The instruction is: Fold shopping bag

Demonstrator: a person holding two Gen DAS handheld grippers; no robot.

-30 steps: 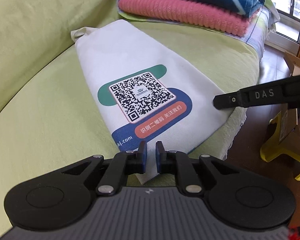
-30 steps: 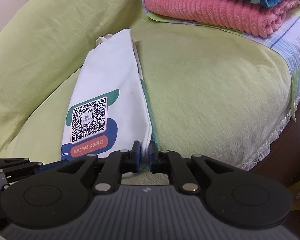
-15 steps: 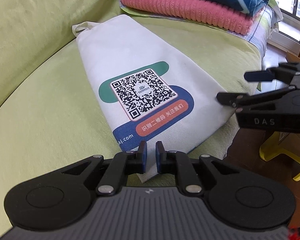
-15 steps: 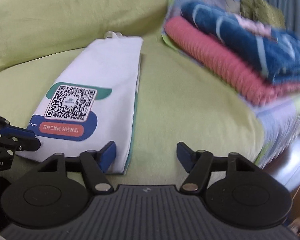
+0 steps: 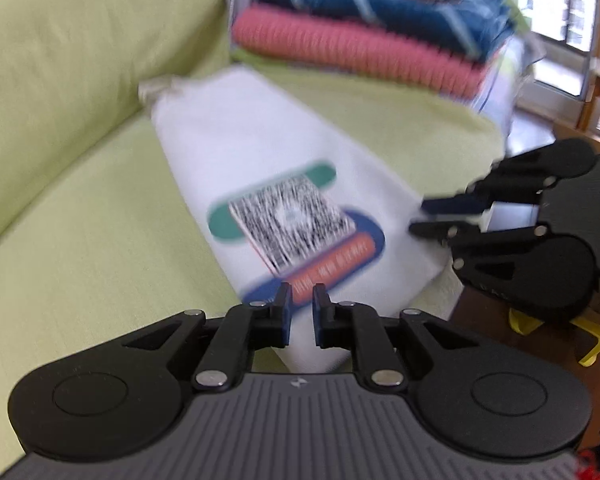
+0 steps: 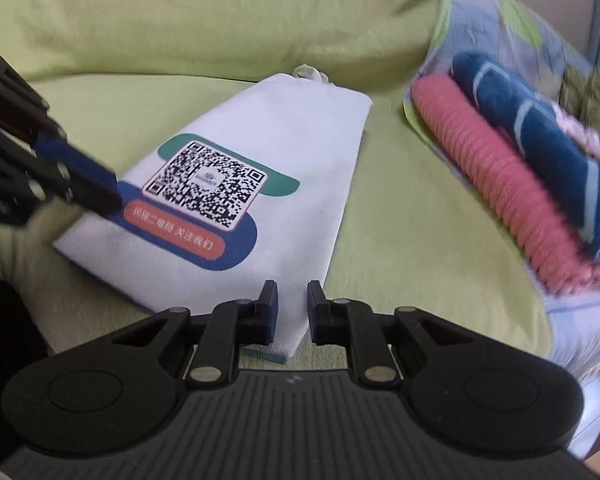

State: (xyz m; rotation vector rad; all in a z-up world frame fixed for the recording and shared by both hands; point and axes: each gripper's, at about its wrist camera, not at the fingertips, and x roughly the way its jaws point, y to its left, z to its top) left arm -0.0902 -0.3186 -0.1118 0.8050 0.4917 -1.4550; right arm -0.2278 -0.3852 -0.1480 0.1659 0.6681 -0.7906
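Note:
The white shopping bag (image 5: 260, 152) with a QR code print lies flat on the green sofa seat, handles at its far end. In the left wrist view my left gripper (image 5: 302, 306) sits over the bag's near end, fingers drawn close with fabric between them. In the right wrist view it (image 6: 114, 198) meets the bag's (image 6: 300, 136) left edge. My right gripper (image 6: 293, 300) is narrowed over the bag's near right corner. From the left wrist camera it (image 5: 418, 218) pinches the bag's right edge.
A stack of folded towels (image 5: 356, 48), pink under blue, rests on the sofa behind the bag and to the right (image 6: 512, 176). The green sofa back (image 6: 220, 20) rises behind. The seat edge drops to a brown floor with a yellow object (image 5: 588, 332).
The right gripper, wide open half a second ago, has come in and shut at the bag's near right corner. The left gripper has pushed slightly forward; its view is blurred.

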